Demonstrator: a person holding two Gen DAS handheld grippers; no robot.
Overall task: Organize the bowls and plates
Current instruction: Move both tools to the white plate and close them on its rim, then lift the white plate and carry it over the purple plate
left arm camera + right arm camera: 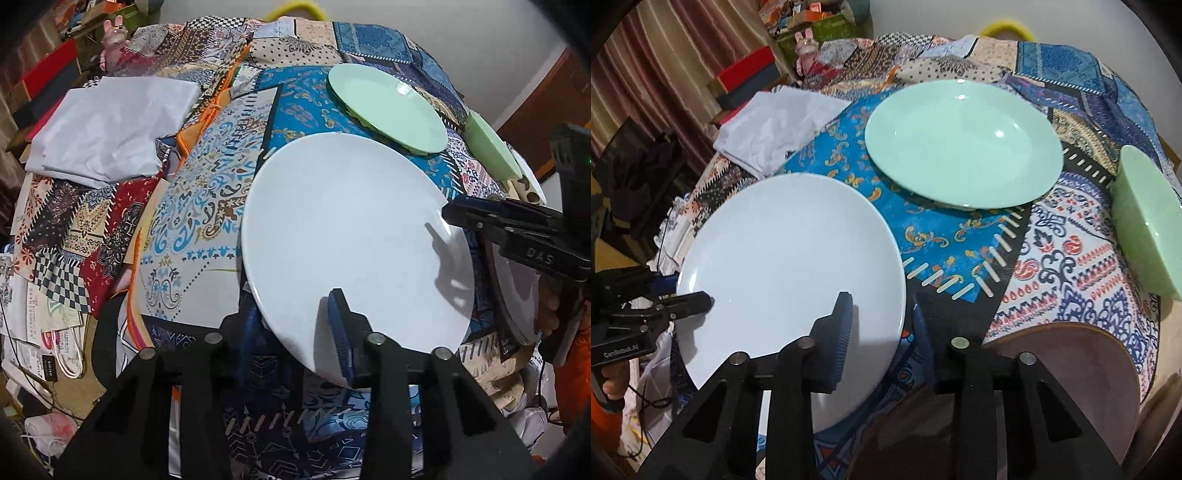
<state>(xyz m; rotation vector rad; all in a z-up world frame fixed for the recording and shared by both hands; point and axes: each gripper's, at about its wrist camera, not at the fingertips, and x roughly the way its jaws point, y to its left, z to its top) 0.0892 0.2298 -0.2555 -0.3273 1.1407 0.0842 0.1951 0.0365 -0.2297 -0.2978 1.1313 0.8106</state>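
A large white plate point(354, 236) is held tilted above the patchwork cloth; it also shows in the right wrist view point(783, 258). My left gripper point(295, 332) is shut on its near rim. My right gripper point(881, 328) has its jaws on either side of the plate's right rim, one finger point(838, 325) above the plate, the other beside the rim. In the left wrist view the right gripper point(458, 218) touches the plate's right edge. A mint green plate point(964, 144) lies beyond on the cloth, also in the left wrist view point(388, 107). A mint green bowl point(1145, 218) stands at the right.
A pinkish plate point(1067, 373) with a brown rim lies at the near right. A folded white cloth point(107, 125) lies at the far left. A spotted dish point(528, 188) sits behind the green bowl point(491, 144). Boxes and clutter line the left wall.
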